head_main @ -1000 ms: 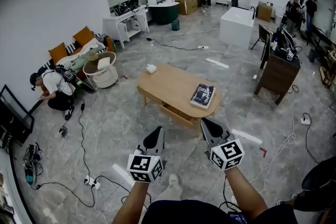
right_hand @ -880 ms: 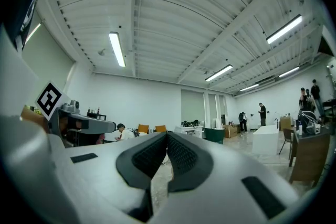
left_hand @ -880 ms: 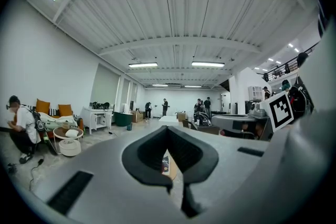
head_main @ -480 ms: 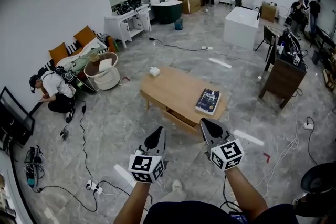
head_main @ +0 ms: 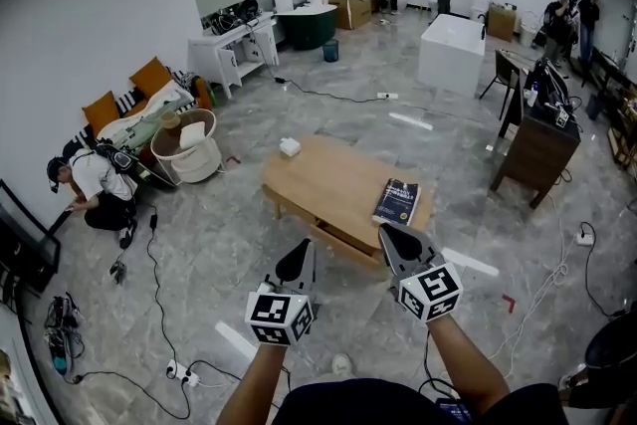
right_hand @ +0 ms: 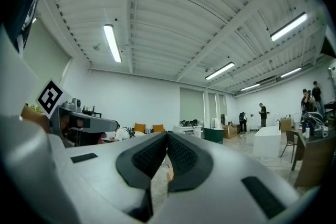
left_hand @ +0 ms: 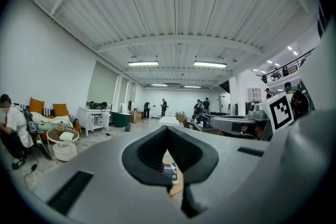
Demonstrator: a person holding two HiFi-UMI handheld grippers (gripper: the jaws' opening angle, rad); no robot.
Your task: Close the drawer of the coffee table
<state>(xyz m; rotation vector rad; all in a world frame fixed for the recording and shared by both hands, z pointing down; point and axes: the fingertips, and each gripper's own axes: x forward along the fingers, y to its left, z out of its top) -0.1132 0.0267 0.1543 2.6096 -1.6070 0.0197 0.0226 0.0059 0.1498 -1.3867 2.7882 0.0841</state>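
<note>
Left gripper point(head_main: 297, 260), grey two-jaw tool with a marker cube, held in the air on the near side of the table; its dark padded jaws meet at the tips and hold nothing, as the left gripper view point(left_hand: 168, 129) shows; through the small gap below the tips part of the tabletop and the book point(left_hand: 169, 171) can be seen; right gripper point(head_main: 396, 238), of the same build, likewise has its jaws pressed together at the tips and is empty point(right_hand: 167, 135); neither tool touches any object; light wooden oval coffee table point(head_main: 323, 176) stands on the grey marble-patterned floor point(head_main: 219, 244) ahead of both grippers; its shallow wooden drawer point(head_main: 336, 241) is pulled out from the near long side, between the two grippers in the head view; dark-covered book point(head_main: 397, 202) lies flat near the table's right end; small white box point(head_main: 290, 147) sits at its far left corner.
</note>
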